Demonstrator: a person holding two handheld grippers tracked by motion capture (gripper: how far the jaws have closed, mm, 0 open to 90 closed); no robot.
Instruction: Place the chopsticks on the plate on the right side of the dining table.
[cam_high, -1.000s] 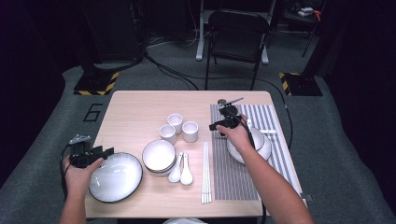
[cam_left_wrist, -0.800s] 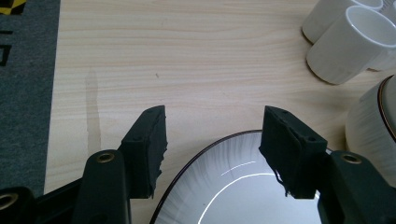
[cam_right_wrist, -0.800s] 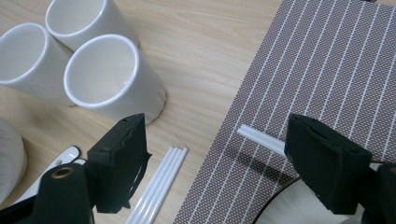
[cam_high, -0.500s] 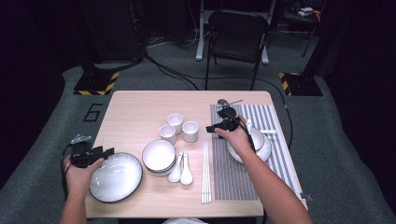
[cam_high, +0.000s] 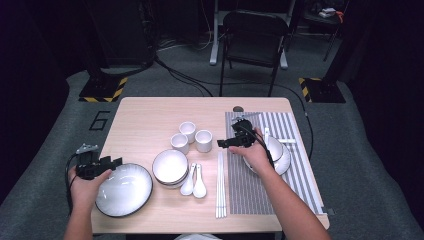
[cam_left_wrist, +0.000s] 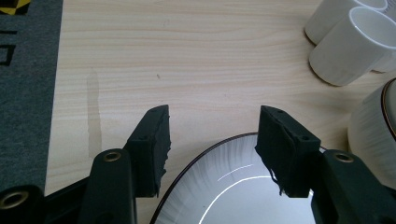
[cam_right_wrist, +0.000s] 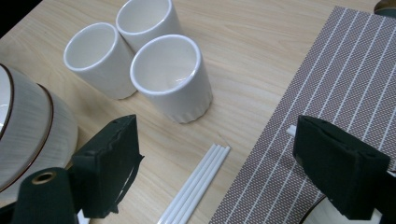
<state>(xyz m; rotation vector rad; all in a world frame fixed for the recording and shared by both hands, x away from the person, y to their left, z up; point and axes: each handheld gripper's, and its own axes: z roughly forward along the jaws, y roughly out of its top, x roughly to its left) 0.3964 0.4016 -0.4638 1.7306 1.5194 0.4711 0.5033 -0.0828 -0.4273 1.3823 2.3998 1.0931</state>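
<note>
My left gripper (cam_high: 114, 162) sits at the near left of the tabletop (cam_high: 150, 117), its jaws released and set wide to either side of the far rim of the large plate (cam_high: 123, 190). They have just been closing slightly. In the left gripper view the plate's dark-edged rim (cam_left_wrist: 219, 144) lies between the two pads (cam_left_wrist: 156, 137) with bare wood showing on both sides of it; neither pad presses on it.

My right gripper (cam_high: 223, 143) is held over the left edge of the striped placemat (cam_high: 292, 150), jaws released; they have just been opening further and nothing is between them. In the right gripper view the gripper (cam_right_wrist: 217, 158) points toward the three white cups (cam_right_wrist: 170, 77), which stand clustered and touching on the tabletop. The white chopsticks (cam_right_wrist: 198, 179) lie side by side just beside the placemat's edge (cam_right_wrist: 336, 79), below the open jaws.

The stacked bowls (cam_high: 170, 167) stand between the plate and the two white spoons (cam_high: 194, 181). A further white bowl (cam_high: 280, 152) rests on the placemat, partly covered by my right hand (cam_high: 255, 152).
</note>
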